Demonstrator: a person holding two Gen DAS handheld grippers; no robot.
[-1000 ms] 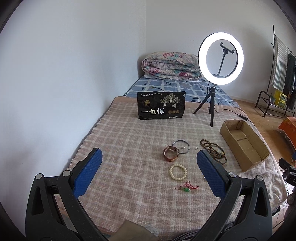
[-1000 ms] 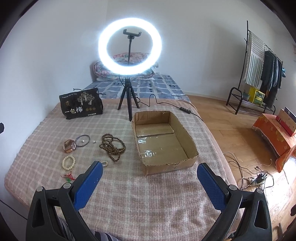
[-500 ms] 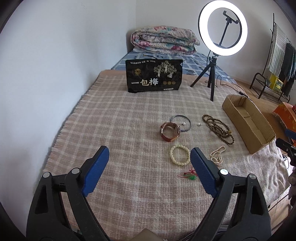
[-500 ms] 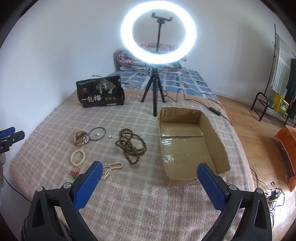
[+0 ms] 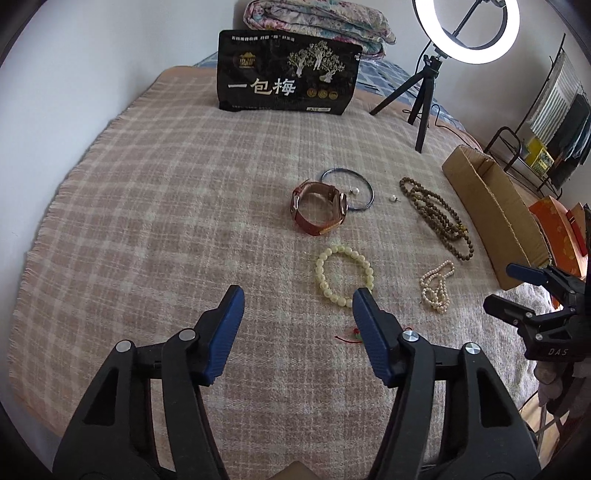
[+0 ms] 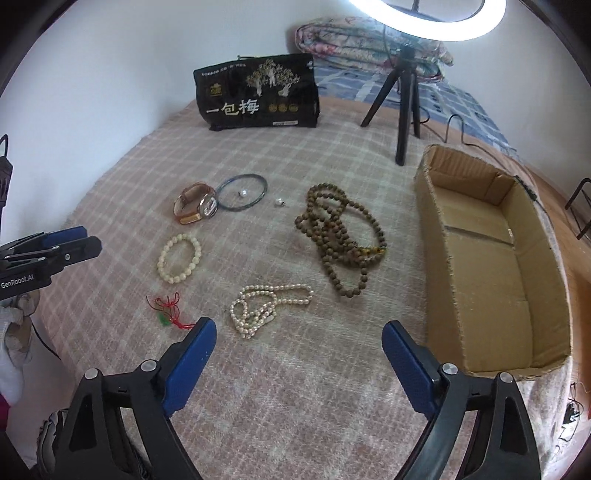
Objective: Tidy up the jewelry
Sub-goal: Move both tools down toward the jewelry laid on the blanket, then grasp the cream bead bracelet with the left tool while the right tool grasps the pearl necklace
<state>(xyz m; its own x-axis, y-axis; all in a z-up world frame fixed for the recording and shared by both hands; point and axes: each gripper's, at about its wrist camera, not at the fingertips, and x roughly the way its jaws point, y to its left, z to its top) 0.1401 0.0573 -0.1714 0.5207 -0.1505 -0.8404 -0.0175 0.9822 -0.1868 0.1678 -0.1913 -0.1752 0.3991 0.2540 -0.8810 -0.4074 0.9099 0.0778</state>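
Jewelry lies on a plaid blanket (image 5: 166, 192): a brown watch (image 5: 319, 212), a blue bangle (image 5: 351, 184), a cream bead bracelet (image 5: 343, 275), a pearl necklace (image 6: 264, 308), brown prayer beads (image 6: 341, 236), a red string with a green charm (image 6: 168, 308) and two small pearls (image 6: 279, 201). My left gripper (image 5: 297, 301) is open and empty just in front of the cream bracelet. My right gripper (image 6: 297, 332) is open and empty just in front of the pearl necklace. An empty cardboard box (image 6: 484, 254) sits at the right.
A black snack bag (image 5: 288, 74) stands at the back of the blanket. A ring light on a tripod (image 6: 406, 92) stands behind the box. Folded bedding (image 5: 317, 18) lies further back. A clothes rack (image 5: 546, 122) stands at the far right.
Both grippers have moved forward and down toward the jewelry. Both stay open and empty.
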